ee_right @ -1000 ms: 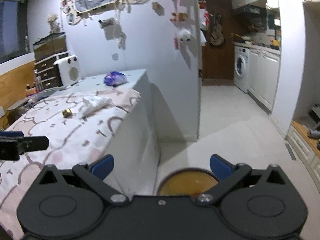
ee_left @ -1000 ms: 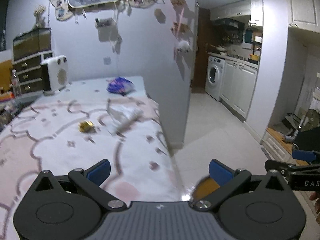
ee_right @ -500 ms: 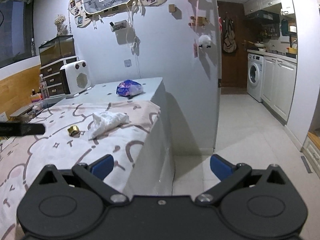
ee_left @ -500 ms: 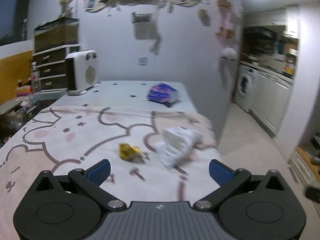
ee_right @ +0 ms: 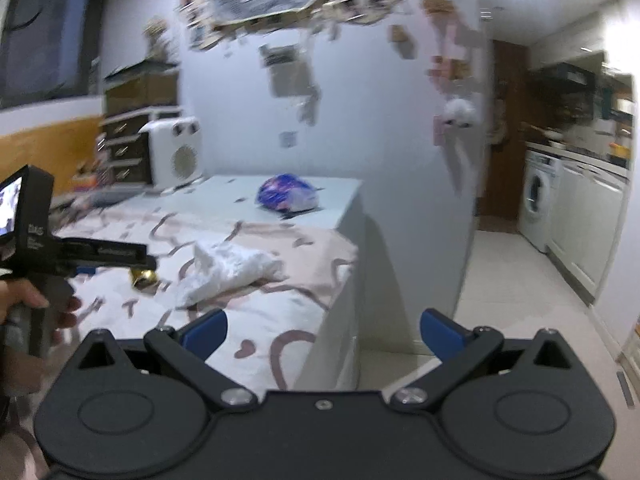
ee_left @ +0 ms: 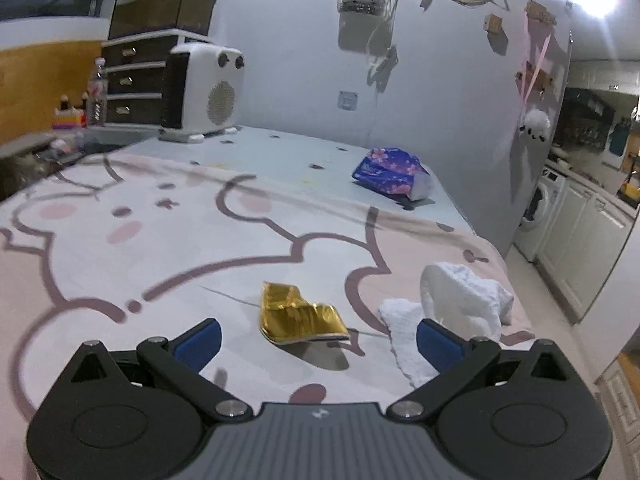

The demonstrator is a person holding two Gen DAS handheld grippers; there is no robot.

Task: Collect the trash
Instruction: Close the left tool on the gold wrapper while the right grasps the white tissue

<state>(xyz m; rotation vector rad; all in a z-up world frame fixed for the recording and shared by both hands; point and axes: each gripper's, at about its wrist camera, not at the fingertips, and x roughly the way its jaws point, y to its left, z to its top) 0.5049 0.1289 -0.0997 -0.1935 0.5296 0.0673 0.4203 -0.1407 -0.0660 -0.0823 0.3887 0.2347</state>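
A crumpled gold foil wrapper (ee_left: 298, 317) lies on the patterned cloth, just ahead of my open left gripper (ee_left: 319, 340), between its fingers. A crumpled white tissue (ee_left: 460, 304) lies to its right, by the right fingertip (ee_left: 438, 343). A blue-purple plastic packet (ee_left: 390, 175) sits farther back. In the right wrist view the wrapper (ee_right: 143, 277), the tissue (ee_right: 230, 268) and the packet (ee_right: 288, 196) all show, with the left gripper's body (ee_right: 60, 254) at the wrapper. My right gripper (ee_right: 322, 334) is open and empty, off the table's near corner.
A white fan heater (ee_left: 200, 92) stands at the table's back left, by a dark drawer unit (ee_left: 132, 80). The table's right edge (ee_right: 344, 276) drops to a tiled floor (ee_right: 512, 292). A washing machine (ee_right: 538, 204) and cabinets line the right side.
My left gripper has swung left from the floor side and closed in on the gold wrapper. My right gripper has risen and moved toward the table; the bin is out of its view.
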